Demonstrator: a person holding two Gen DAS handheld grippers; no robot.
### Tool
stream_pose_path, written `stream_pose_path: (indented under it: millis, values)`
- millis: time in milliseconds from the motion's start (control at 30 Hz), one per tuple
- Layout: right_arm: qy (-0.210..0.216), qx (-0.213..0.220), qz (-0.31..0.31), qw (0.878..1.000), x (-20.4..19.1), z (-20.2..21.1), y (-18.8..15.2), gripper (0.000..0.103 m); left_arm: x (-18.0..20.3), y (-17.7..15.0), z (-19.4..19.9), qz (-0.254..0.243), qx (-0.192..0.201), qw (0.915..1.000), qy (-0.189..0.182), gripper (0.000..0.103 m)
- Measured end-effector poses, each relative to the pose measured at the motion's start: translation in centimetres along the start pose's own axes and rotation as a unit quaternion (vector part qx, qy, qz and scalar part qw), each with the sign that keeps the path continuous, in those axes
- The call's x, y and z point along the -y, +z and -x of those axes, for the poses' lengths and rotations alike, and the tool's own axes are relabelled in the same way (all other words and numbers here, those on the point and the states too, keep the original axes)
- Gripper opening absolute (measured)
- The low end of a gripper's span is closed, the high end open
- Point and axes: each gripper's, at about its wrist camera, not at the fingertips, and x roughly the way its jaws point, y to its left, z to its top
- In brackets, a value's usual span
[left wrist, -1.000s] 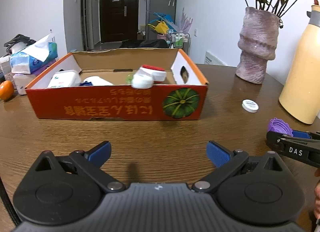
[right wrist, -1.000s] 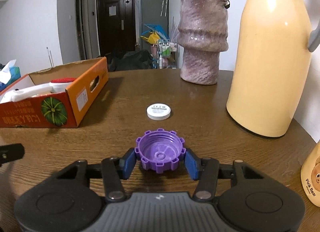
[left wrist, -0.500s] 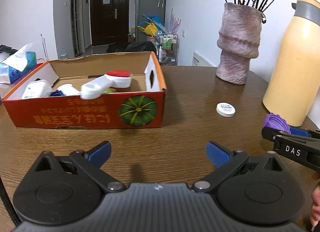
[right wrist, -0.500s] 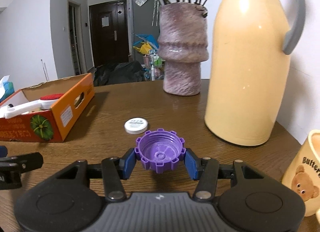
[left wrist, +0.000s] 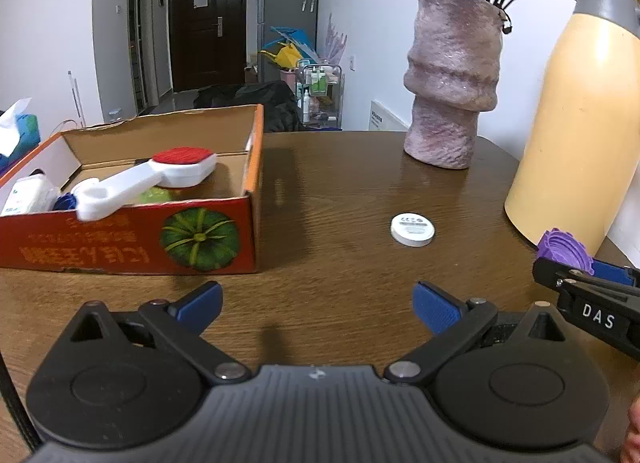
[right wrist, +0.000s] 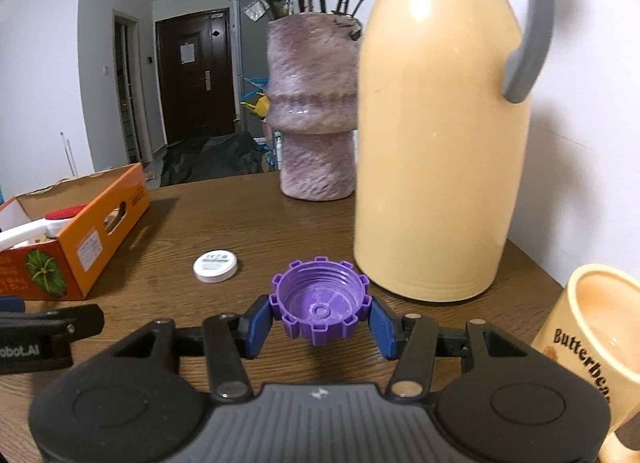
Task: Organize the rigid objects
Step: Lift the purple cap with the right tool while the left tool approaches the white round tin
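Note:
My right gripper [right wrist: 319,325] is shut on a purple notched cap [right wrist: 319,309], open side up, held over the wooden table [right wrist: 240,231]. The cap also shows in the left wrist view [left wrist: 564,249], at the far right. My left gripper [left wrist: 318,305] is open and empty, low over the table, in front of an orange cardboard box [left wrist: 132,239]. The box holds a white brush with a red pad [left wrist: 160,177] and other small items. A small white round lid [left wrist: 412,229] lies on the table between the box and the jug; it also shows in the right wrist view [right wrist: 215,266].
A tall cream thermos jug [right wrist: 436,143] stands close behind the right gripper. A mauve vase with flowers [right wrist: 314,111] stands behind it. A cream bear mug [right wrist: 592,327] is at the right edge. A tissue box [left wrist: 16,131] sits far left.
Both grippers have swung right: the box has slid left in both views, and the jug and mug have come nearer. The purple cap stays gripped.

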Motion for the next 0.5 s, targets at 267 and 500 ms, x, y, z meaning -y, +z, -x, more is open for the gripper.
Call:
stream_pose_path:
  millis: [267,500]
  values:
    - [-0.021,0.000,-0.017,1.000,1.7,-0.3,0.2,0.051,2.0,0.9,-2.1,-0.012,-0.004,0.9999,-0.003,0.103]
    - [-0.027,-0.003,-0.023,0.999,2.3,-0.6,0.2,0.051,3.3,1.7,-4.1,-0.024,-0.010,0.9997,-0.006,0.103]
